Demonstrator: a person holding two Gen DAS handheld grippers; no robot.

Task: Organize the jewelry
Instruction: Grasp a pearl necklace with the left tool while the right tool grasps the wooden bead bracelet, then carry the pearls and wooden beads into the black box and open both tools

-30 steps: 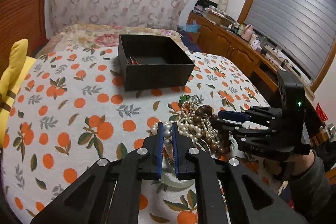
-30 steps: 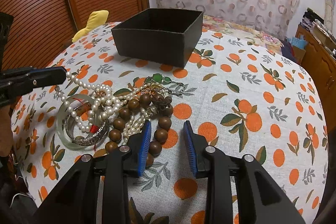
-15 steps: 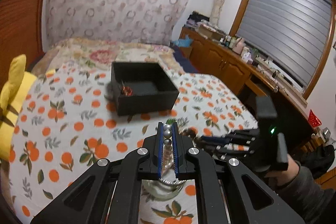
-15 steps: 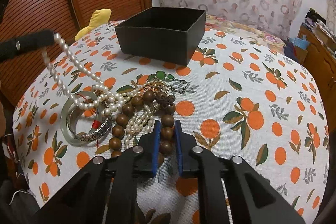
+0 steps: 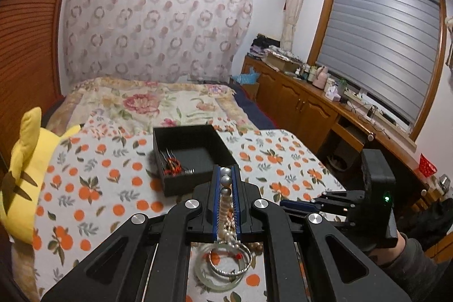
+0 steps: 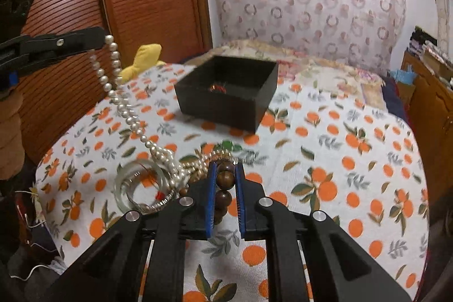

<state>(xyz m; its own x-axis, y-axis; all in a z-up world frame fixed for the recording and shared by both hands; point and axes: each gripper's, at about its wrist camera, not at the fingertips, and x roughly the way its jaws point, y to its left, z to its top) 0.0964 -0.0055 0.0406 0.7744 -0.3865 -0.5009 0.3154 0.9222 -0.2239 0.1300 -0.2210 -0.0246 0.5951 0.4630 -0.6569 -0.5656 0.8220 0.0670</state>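
My left gripper (image 5: 225,173) is shut on a pearl necklace (image 5: 225,190) and holds it high above the table; the strand (image 6: 124,104) hangs taut down to the jewelry pile. My right gripper (image 6: 225,169) is shut on a brown wooden bead strand (image 6: 225,180), lifted slightly off the cloth. A clear bangle with a silver bracelet inside (image 6: 141,187) lies left of it, also in the left wrist view (image 5: 226,265). The open black box (image 6: 226,95) stands behind and holds a red item (image 5: 171,164).
The table has an orange-print cloth (image 6: 339,160). A green jewel piece (image 6: 229,145) lies by the pile. A yellow plush (image 5: 25,166) sits at the table's left edge. A bed (image 5: 147,101) lies beyond, wooden cabinets (image 5: 297,104) to the right.
My left gripper rose with the pearl necklace, pulling the strand taut. My right gripper closed on the wooden beads and lifted them a little.
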